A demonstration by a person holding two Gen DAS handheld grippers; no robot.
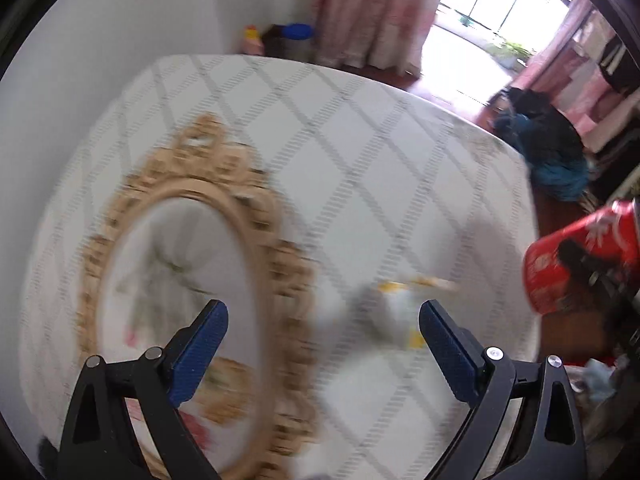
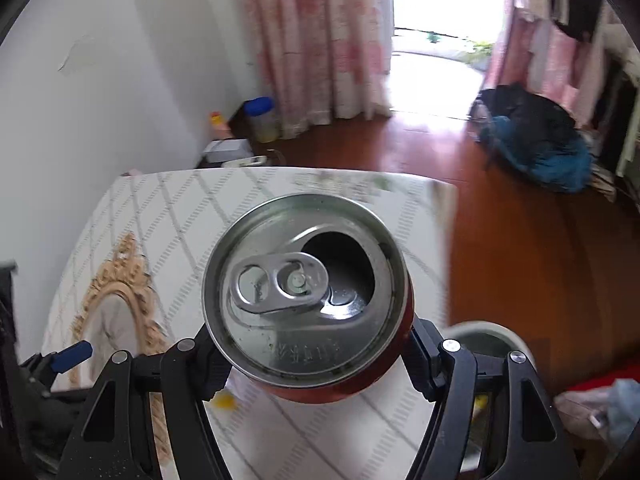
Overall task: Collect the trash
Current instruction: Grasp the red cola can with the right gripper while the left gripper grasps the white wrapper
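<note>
Can [image 2: 308,300] fills right wrist view, top up, tab and open mouth showing; right gripper [image 2: 316,364] clamped on its red sides, over the table [image 2: 168,216] edge. L to R on table: gold-framed mirror [image 1: 180,280], blurred white-yellow scrap [image 1: 404,308]. Left gripper [image 1: 324,344] empty, its 2 blue pads [image 1: 200,348] wide apart above them. Bin [image 2: 480,332] just R of table, on wood floor [image 2: 520,248].

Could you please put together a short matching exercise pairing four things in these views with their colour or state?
1. soda can
2. left gripper
3. oval mirror frame
4. jar lid by the wall

A. blue
B. gold, ornate
C. opened, clamped in the right gripper
D. jaws open, nothing held

Pairs: 1-C, 2-D, 3-B, 4-A
</note>
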